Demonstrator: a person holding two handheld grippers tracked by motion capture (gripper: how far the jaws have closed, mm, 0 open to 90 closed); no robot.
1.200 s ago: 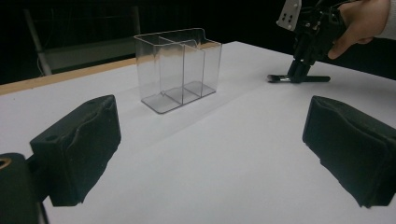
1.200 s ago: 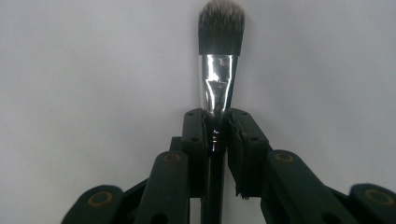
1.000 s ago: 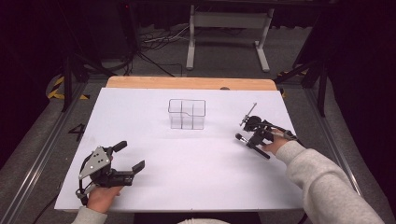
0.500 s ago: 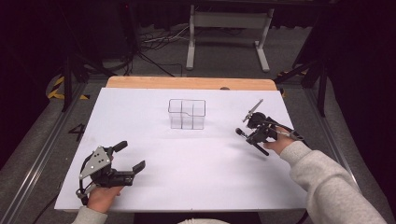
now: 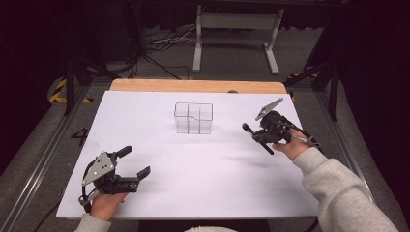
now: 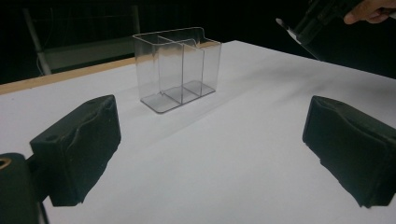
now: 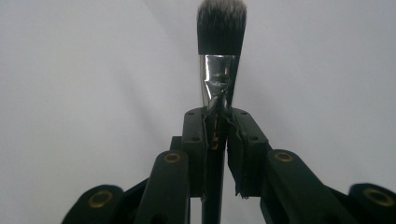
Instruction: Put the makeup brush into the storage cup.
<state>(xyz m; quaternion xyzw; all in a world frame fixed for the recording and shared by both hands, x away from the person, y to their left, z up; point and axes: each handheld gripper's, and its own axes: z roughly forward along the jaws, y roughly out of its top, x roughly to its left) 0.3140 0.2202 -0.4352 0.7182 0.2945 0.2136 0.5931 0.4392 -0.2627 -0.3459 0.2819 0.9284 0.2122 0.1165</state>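
Brush [image 7: 221, 32], dark-bristled with a silver ferrule at the frame's top centre, is sitting clamped in our right gripper [image 7: 218, 126], while our left gripper [image 6: 210, 154] is gaping wide.

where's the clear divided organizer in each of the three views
High view: the clear organizer stands upright at the centre, toward the far side of the white table.
Left gripper view: upper middle, left of centre, beyond the open jaws.
Right gripper view: not in it; the right gripper holds a makeup brush against the white surface.
Shared landmark: the white table top.
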